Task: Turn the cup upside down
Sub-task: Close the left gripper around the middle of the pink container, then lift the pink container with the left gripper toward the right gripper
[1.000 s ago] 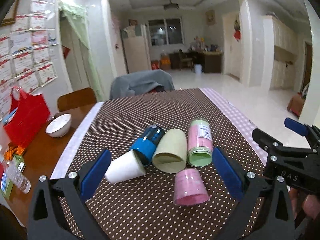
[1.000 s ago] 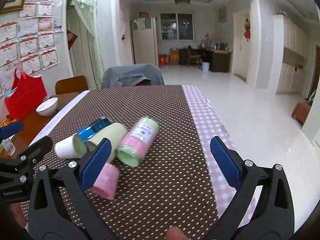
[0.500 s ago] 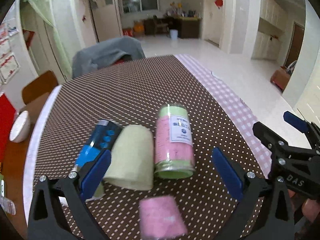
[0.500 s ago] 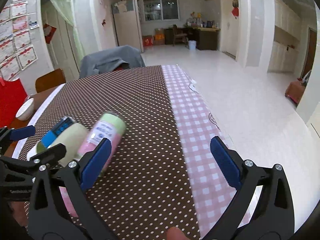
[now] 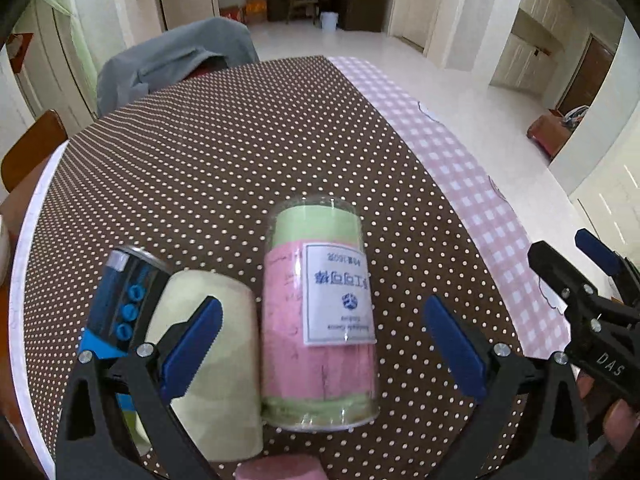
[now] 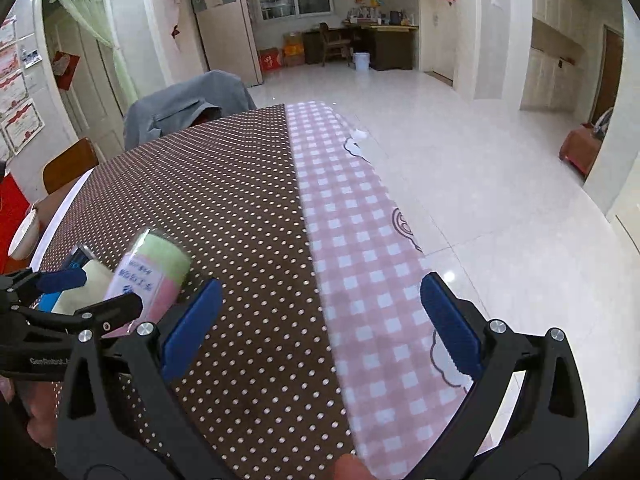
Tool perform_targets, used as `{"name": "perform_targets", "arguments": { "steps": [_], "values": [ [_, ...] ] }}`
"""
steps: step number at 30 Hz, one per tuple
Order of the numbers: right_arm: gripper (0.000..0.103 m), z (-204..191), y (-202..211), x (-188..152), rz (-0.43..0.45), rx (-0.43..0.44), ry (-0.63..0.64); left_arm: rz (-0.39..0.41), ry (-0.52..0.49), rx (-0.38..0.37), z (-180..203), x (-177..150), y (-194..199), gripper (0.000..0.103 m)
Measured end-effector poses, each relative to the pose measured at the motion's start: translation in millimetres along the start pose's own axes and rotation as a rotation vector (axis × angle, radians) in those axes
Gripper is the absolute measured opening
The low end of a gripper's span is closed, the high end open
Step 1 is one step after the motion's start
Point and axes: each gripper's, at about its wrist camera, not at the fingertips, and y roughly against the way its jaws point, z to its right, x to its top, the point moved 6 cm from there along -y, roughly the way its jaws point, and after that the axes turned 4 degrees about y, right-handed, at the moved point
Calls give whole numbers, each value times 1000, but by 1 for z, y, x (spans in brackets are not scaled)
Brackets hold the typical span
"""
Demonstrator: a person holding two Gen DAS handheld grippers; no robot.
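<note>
left tool (image 5: 316, 334): spread wide, around the pink-green cup, not touching
pink-green cup (image 5: 320, 320): lying on its side on the table (image 5: 224, 152), touching the pale yellow cup (image 5: 216, 360)
right tool (image 6: 318, 322): spread wide, holding nothing, right of the pink-green cup

table (image 5: 240, 152): brown dotted cloth | on it: pink-green cup (image 5: 320, 320), cream cup (image 5: 216, 360), blue can (image 5: 120, 304), all lying

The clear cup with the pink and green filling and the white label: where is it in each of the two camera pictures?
Left wrist view: the clear cup lies on its side at lower centre, between the open fingers of the left gripper.
Right wrist view: the same cup is at the lower left edge, partly behind black gripper parts.
Shared landmark: the grey-draped chair at the table's far end.
</note>
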Motion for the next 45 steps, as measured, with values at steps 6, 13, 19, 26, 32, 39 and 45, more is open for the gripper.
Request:
{"name": "perform_targets", "arguments": {
  "steps": [6, 13, 19, 26, 32, 39, 45],
  "values": [
    [97, 6, -10, -1, -11, 2, -10, -28, -13, -11, 5, 7, -14, 99],
    [97, 9, -20, -6, -32, 11, -22, -95, -31, -24, 10, 9, -33, 88],
    [97, 5, -27, -8, -43, 27, -20, -119, -64, 10, 13, 13, -48, 84],
    [97, 3, -26, -9, -42, 30, -29, -131, -106, 0, 17, 17, -51, 68],
    [97, 4, -16, -12, -28, 22, -36, -102, -78, -56, 14, 14, -39, 68],
    [97, 0, 4, -14, -1, 21, -36, -6, -46, -118, 17, 16, -3, 68],
    [97, -5, 27, -17, 27, 22, -27, 52, -26, -135, 15, 8, 29, 68]
  ]
}}
